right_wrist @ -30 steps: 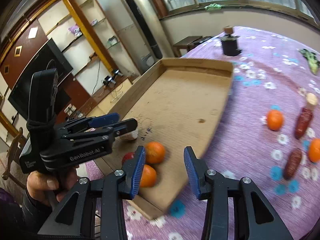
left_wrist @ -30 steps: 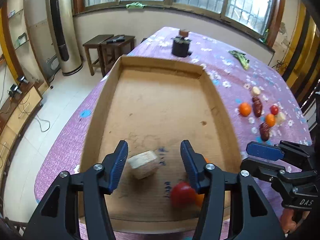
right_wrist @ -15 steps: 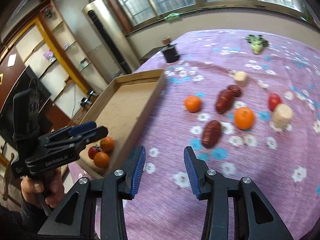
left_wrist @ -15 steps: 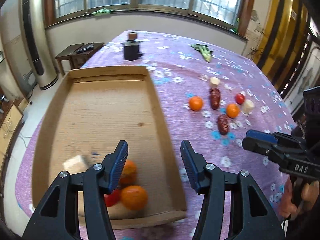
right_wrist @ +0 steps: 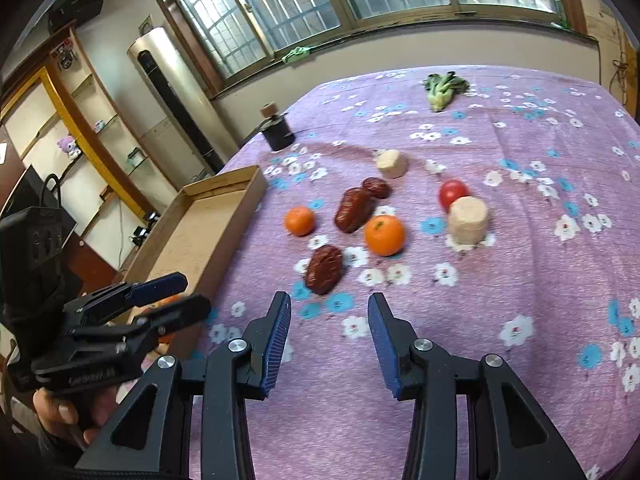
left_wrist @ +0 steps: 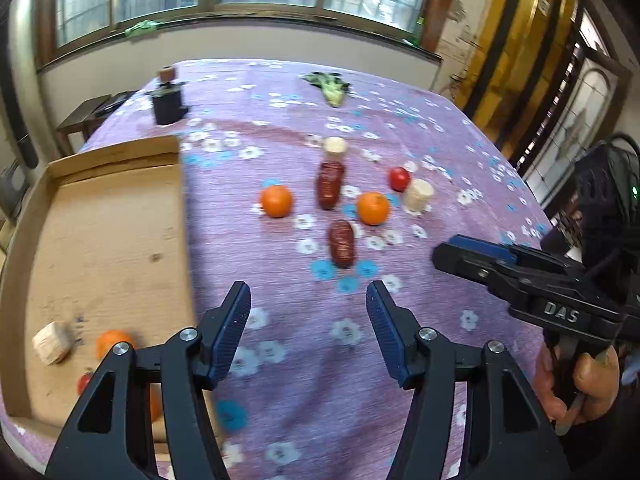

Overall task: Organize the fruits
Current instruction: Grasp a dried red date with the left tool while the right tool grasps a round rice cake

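Note:
On the purple cloth lie two oranges (left_wrist: 276, 200) (left_wrist: 373, 208), two dark red dates (left_wrist: 330, 184) (left_wrist: 341, 243), a red tomato (left_wrist: 399, 178) and two beige cylinders (left_wrist: 418, 195) (left_wrist: 334, 147). The cardboard tray (left_wrist: 182, 216) at left holds an orange (left_wrist: 113, 340), a small tomato (left_wrist: 84, 382) and a beige block (left_wrist: 51, 347). My left gripper (left_wrist: 308, 312) is open and empty over the cloth, right of the tray. My right gripper (right_wrist: 329, 318) is open and empty, just short of the near date (right_wrist: 324, 269).
A black jar (left_wrist: 167, 102) with a cork stands at the table's far left. A green leafy vegetable (left_wrist: 330, 87) lies at the far edge. The right gripper's body (left_wrist: 532, 284) is at the right in the left wrist view.
Both grippers have swung right, away from the tray and toward the loose fruit on the cloth. Both stay open and empty.

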